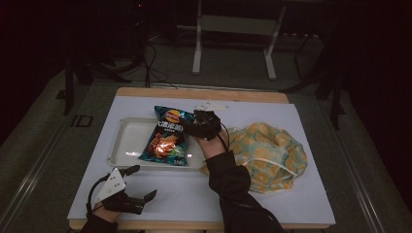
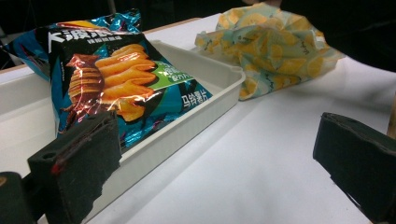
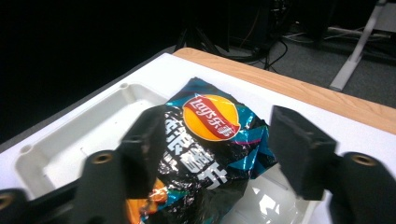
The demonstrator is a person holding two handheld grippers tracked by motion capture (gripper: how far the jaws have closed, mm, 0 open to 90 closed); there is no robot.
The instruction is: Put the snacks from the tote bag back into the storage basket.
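Chip bag [image 1: 165, 137]: lying in tray [image 1: 127, 141], placement apparently done. Right gripper [image 1: 194, 127] hovering beside it, jaws apart, empty. Left gripper [image 1: 138, 183] idling agape. Cloth bag [image 1: 269, 154] possibly remaining.

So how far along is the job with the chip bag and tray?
The chip bag already lies in the white tray. The right hand-held gripper is open beside the bag's top. The left hand-held gripper is open over the table. The yellow cloth bag lies beside the tray.

Lay's logo on chip bag [image 3: 211, 140]
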